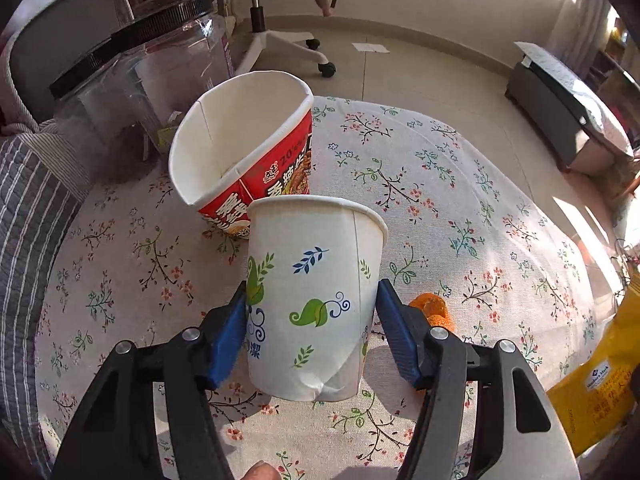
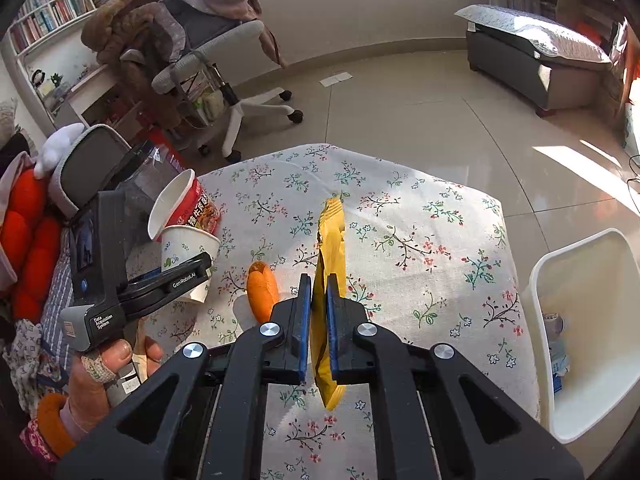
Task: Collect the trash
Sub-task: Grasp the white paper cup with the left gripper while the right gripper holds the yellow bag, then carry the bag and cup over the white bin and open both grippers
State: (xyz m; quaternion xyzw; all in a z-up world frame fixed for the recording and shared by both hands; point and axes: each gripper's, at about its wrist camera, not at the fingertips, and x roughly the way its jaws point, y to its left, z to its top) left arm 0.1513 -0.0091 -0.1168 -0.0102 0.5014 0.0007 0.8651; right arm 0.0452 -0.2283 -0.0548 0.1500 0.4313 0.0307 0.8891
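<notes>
A white paper cup (image 1: 316,280) printed with green and blue leaves sits between the blue pads of my left gripper (image 1: 311,290), which press on its two sides; its base is dented. The right wrist view shows that cup (image 2: 188,248) tilted in the left gripper (image 2: 176,280), just above the cloth. My right gripper (image 2: 319,280) is shut on a yellow snack bag (image 2: 330,240), held edge-on over the table. The bag (image 1: 600,380) also shows at the right edge of the left wrist view. A red instant-noodle tub (image 1: 240,152) leans behind the cup. Orange peel (image 2: 262,290) lies on the cloth between the grippers.
The table carries a floral cloth (image 2: 420,240). A white bin (image 2: 580,272) with some rubbish inside stands at its right edge. A clear jar with a black lid (image 1: 140,80) is at the back left, beside a striped cushion (image 1: 28,220). An office chair (image 2: 208,52) stands beyond.
</notes>
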